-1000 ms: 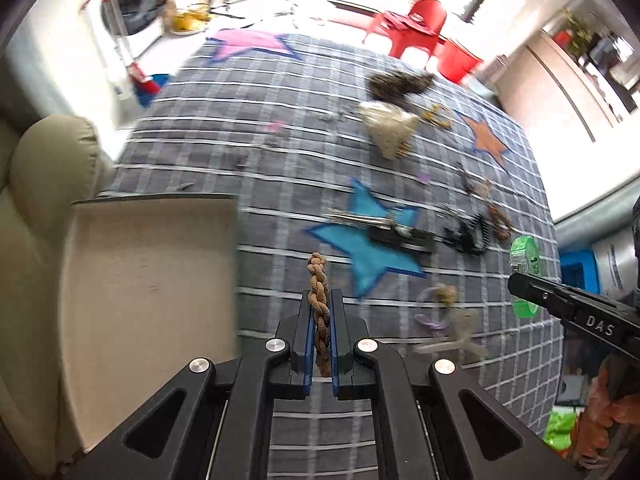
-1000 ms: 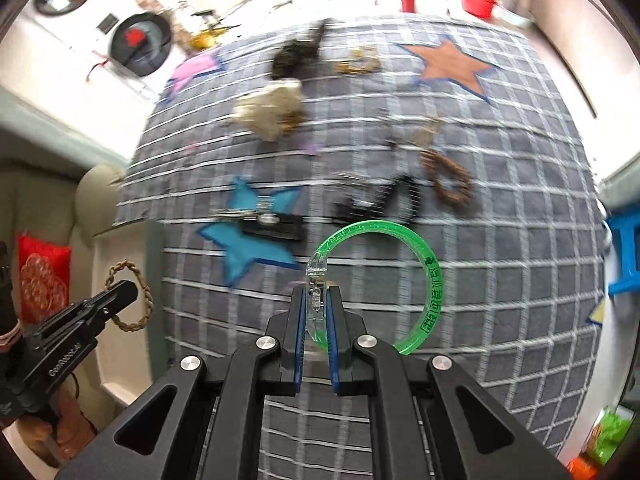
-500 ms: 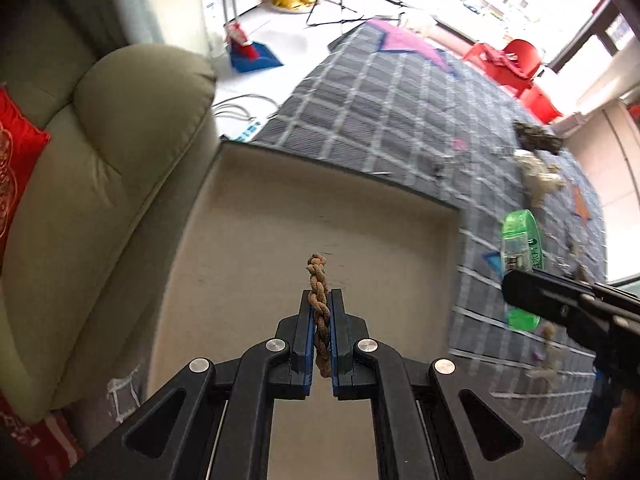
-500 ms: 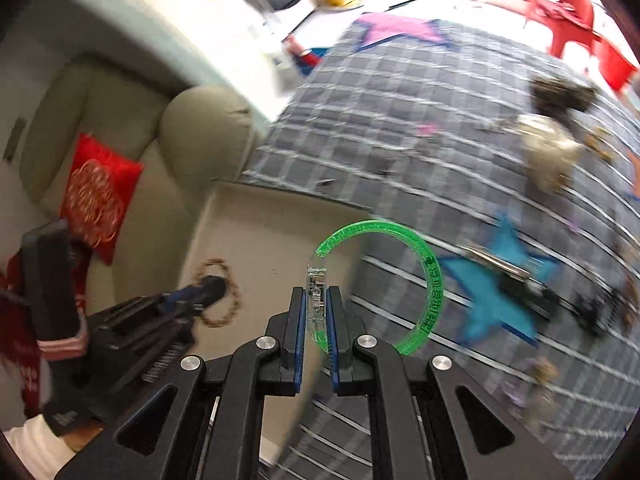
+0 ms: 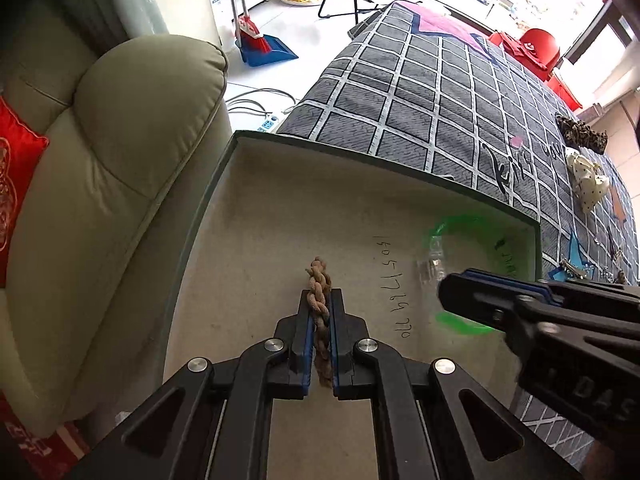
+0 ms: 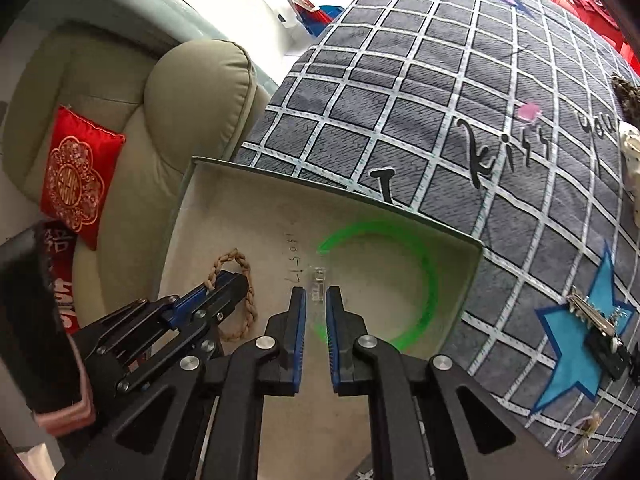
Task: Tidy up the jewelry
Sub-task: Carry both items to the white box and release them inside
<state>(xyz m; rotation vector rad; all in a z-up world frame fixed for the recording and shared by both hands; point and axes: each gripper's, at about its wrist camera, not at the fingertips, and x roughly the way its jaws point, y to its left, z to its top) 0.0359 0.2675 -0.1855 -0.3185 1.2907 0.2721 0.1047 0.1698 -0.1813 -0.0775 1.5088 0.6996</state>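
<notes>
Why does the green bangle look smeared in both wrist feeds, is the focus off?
Left wrist: green bangle motion-blurred over the box, while the braided bracelet in the left tongs is sharp. Right wrist: bangle equally streaked, right tongs parted around its clasp; the quilt stays crisp, so not focus.

green bangle (image 6: 424, 280) motion-blurred in both views, its near arc hidden behind right gripper (image 5: 452, 298). braided bracelet (image 6: 244, 300) partly covered by left gripper (image 6: 232, 280). far-right jewelry too small to identify.
</notes>
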